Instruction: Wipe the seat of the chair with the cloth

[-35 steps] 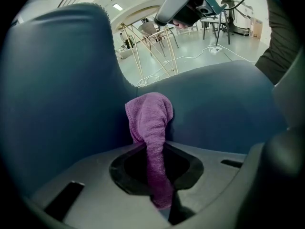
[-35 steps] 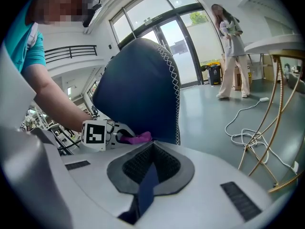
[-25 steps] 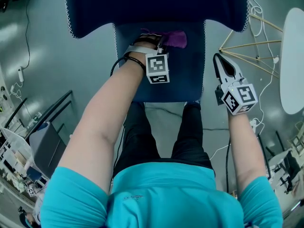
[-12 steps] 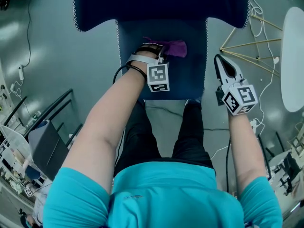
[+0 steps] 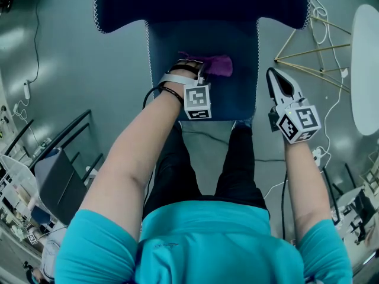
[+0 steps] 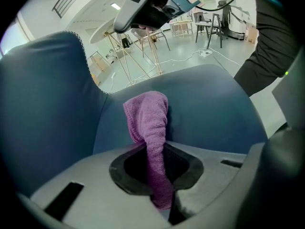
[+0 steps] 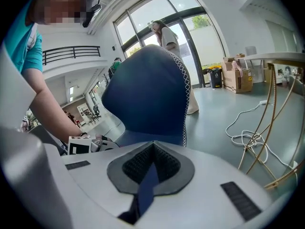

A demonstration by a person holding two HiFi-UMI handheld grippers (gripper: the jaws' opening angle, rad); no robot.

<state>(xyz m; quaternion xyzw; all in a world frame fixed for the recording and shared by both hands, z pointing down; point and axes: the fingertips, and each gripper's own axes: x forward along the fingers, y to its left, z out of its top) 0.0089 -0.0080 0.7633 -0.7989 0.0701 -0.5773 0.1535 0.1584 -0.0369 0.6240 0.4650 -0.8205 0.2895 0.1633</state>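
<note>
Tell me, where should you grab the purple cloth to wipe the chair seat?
Grip one narrow end, coming in from the seat's front edge, the way the left gripper holds it now. The cloth is soft and bunched, so pinching an end probably leaves the loose, wider part free against the seat for wiping.

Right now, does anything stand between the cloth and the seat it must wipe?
Nothing visible. The cloth, held in the left gripper, lies on the bare seat; the right gripper hangs beside the seat.
</note>
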